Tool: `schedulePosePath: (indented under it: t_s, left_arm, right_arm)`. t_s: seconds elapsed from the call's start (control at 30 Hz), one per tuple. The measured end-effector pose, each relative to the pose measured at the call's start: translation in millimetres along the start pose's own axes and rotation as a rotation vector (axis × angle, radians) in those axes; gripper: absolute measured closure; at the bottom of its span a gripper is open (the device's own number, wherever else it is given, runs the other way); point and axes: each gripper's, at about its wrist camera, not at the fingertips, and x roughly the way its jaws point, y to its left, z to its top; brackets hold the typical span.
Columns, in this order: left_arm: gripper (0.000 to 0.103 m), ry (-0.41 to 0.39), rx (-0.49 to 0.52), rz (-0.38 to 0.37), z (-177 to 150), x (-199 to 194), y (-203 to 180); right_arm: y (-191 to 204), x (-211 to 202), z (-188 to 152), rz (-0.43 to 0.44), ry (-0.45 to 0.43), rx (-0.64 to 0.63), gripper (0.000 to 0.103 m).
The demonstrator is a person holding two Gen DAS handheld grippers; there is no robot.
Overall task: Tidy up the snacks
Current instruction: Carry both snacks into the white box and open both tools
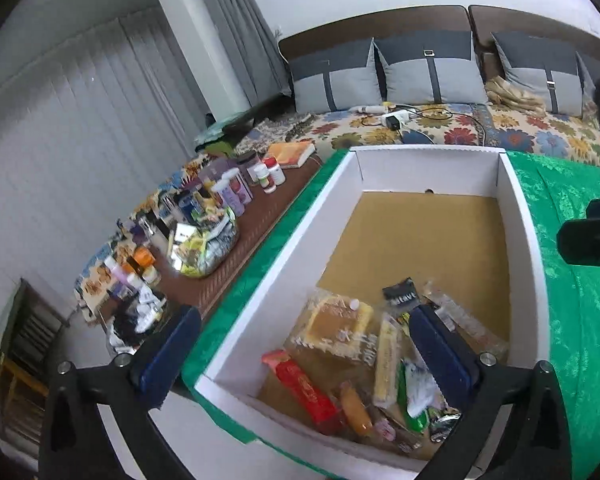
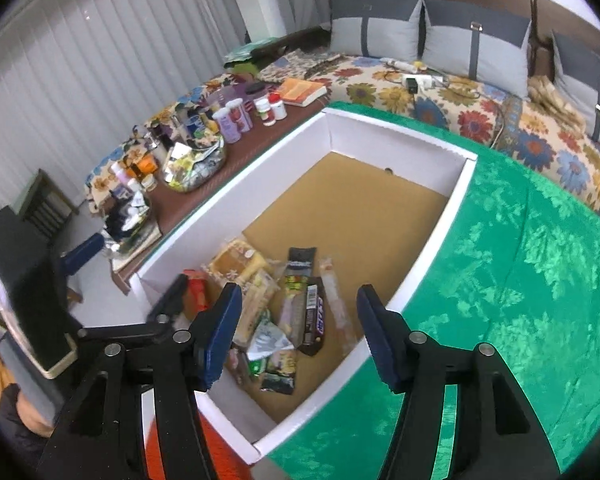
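**Above the snack box, both tools empty**

Over the near end of the white cardboard box point(image 1: 524, 216), my left tool point(image 1: 304, 354) stands spread as wide as it goes, with nothing between its blue pads. One pad hangs outside the box wall, over the green cloth point(image 1: 580, 280); the other hangs over the heap of snacks point(image 1: 364, 364). From this left wrist view I see a clear pack of yellow cakes point(image 1: 336, 326), a red packet point(image 1: 306, 390) and a green-and-white wrapper point(image 1: 416, 392), all crowded at the near end. The brown floor of the box beyond them is bare. Past the box, a cluttered brown tabletop point(image 1: 252, 224) carries bottles and jars.

From the right wrist view, my right tool point(image 2: 298, 338) is partly open and also holds nothing. It points down at the same pile: a dark chocolate bar point(image 2: 314, 320) and a long clear packet point(image 2: 336, 300) lie side by side beneath it. My left tool point(image 2: 132, 276) shows at the left edge.

To sort well, I judge I should pick one loose item on top, such as the chocolate bar, lower the pads along its narrow sides, and lay it flat on the empty far floor rather than dig into the heap.
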Motion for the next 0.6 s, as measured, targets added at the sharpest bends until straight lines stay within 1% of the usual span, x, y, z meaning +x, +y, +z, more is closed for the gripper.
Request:
schedulePosePath:
  t_s: [0.03,0.1,0.13,0.2,0.27,0.33,0.47,0.57,0.6]
  left_arm:
    - [0.0,0.02,0.007,-0.015,-0.5,-0.2,0.3]
    - [0.0,0.074,0.015,-0.072,0.3,4.1,-5.1]
    - [0.0,0.078,-0.001,-0.085,0.0,3.4,-5.4]
    - [0.0,0.072,-0.04,-0.083,-2.4,2.0,-3.1]
    - [0.0,0.082,-0.055,-0.09,-3.2,4.0,-1.5]
    - [0.0,0.086,-0.06,-0.095,-3.7,2.7,-1.3]
    - [0.0,0.089,-0.062,-0.08,-6.2,4.1,0.1]
    - [0.0,0.082,-0.08,-0.054,-10.3,3.5,0.9]
    - [0.0,0.084,-0.078,-0.057,-10.6,4.0,0.5]
  right_arm:
    - [-0.9,0.7,-1.4,-0.012,0.005,-0.004,0.037]
    - [-0.1,5.2,-3.8,-0.038,0.019,-0.014,0.037]
    - [0.3,7.2,-6.1,-0.047,0.026,-0.02,0.037]
    - [1.3,11.5,-10.7,-0.06,0.041,-0.033,0.037]
    - [1.8,13.9,-14.5,-0.064,0.047,-0.038,0.037]
    - [1.3,15.7,-16.9,-0.066,0.052,-0.039,0.037]
    - [0.7,19.7,-21.4,-0.069,0.062,-0.038,0.037]
    - [-0.7,21.5,-23.4,-0.069,0.065,-0.031,0.037]
    - [-1.2,21.8,-23.6,-0.068,0.066,-0.029,0.037]
